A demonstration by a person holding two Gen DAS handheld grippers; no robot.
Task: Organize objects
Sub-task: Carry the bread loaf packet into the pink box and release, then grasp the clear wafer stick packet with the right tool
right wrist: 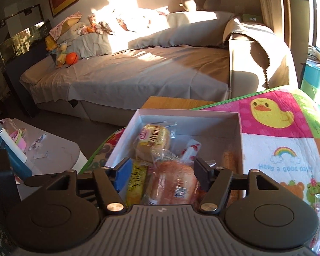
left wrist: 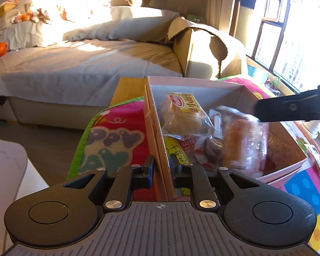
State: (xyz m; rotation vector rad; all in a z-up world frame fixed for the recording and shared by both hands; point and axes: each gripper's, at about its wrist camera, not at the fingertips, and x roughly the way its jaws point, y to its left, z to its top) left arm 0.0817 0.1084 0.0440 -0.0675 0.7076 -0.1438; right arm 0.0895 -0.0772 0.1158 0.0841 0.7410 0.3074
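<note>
On bright play mat (left wrist: 117, 136), pink box (left wrist: 202, 85) sat packed with wrapped buns. Your left gripper (left wrist: 161, 167) angled down, fingers clamped on box wall; right gripper (right wrist: 162, 170) fingers apart, straddling bun packet (right wrist: 172, 183).

Open tongs (right wrist: 162, 171), bread packet (right wrist: 172, 185), box (right wrist: 187, 115)

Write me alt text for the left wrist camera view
The left gripper is shut on the near wall of a pink box filled with wrapped snacks, on a colourful mat. A sunlit sofa lies behind.
</note>
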